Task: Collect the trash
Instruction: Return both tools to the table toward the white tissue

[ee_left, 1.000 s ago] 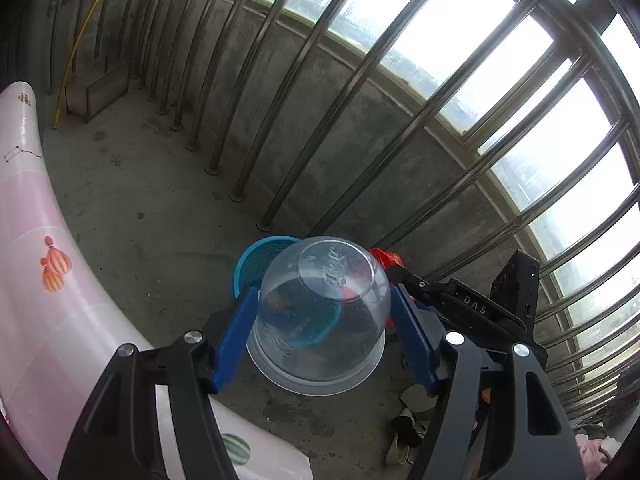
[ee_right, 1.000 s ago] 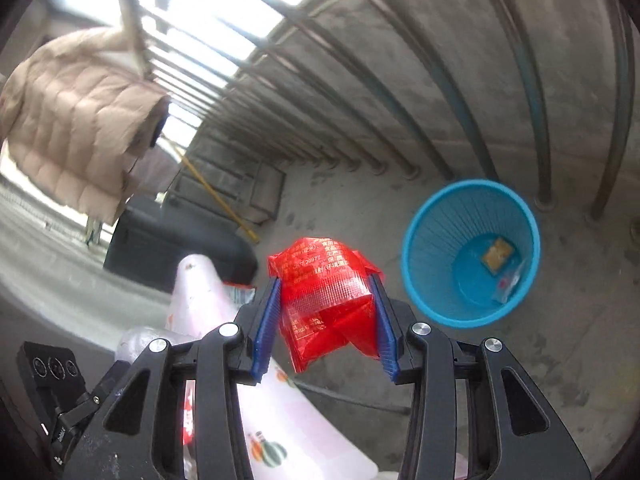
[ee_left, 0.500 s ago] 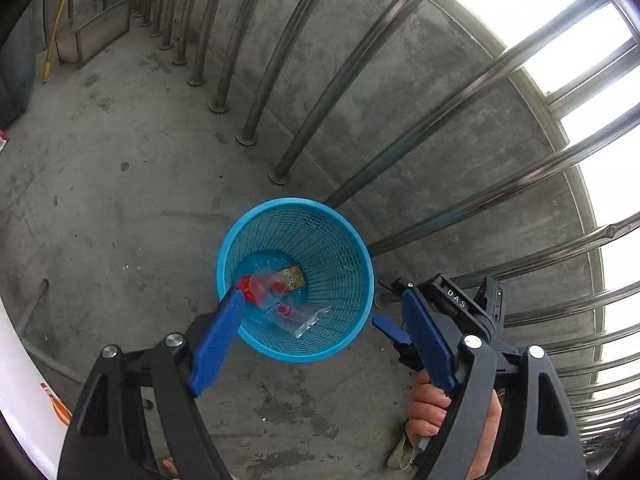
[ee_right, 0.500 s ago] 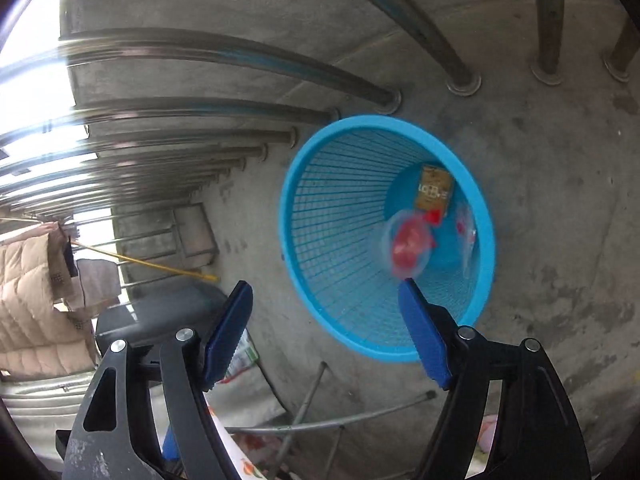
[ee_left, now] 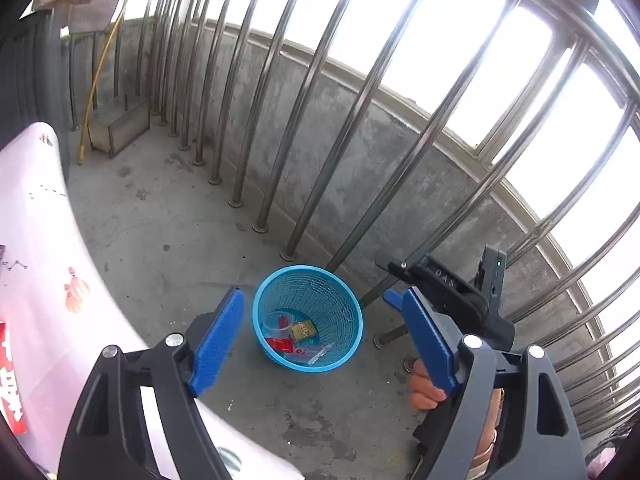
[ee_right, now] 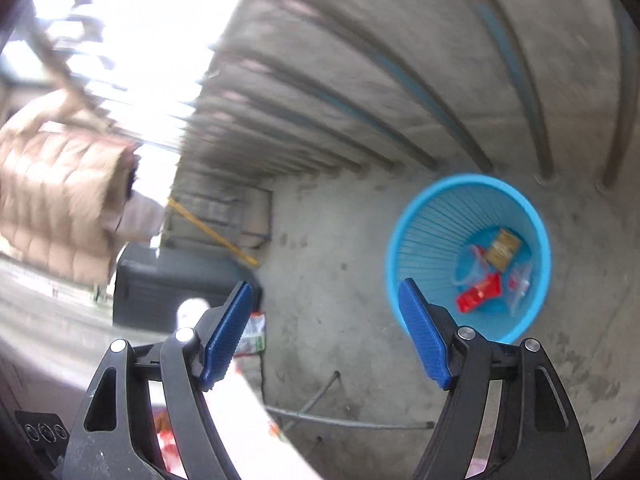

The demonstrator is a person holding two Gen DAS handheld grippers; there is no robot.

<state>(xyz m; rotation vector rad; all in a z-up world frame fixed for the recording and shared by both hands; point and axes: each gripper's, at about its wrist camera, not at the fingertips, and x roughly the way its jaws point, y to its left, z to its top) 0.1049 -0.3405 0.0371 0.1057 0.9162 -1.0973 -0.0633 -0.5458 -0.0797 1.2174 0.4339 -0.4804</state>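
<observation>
Above blue basket (ee_left: pixel 347 305) rim: both tongs (ee_left: pixel 324 332) (ee_right: pixel 324 332) wide, w/ room.

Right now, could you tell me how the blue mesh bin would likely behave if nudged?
The blue mesh bin looks light: thin plastic lattice holding only wrappers. It narrows toward its base, so it would probably slide or tip easily.

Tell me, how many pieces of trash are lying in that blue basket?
4 that I can make out in the blue basket: a red wrapper, a gold packet, a clear cup, and a clear wrapper. More may hide beneath.
</observation>
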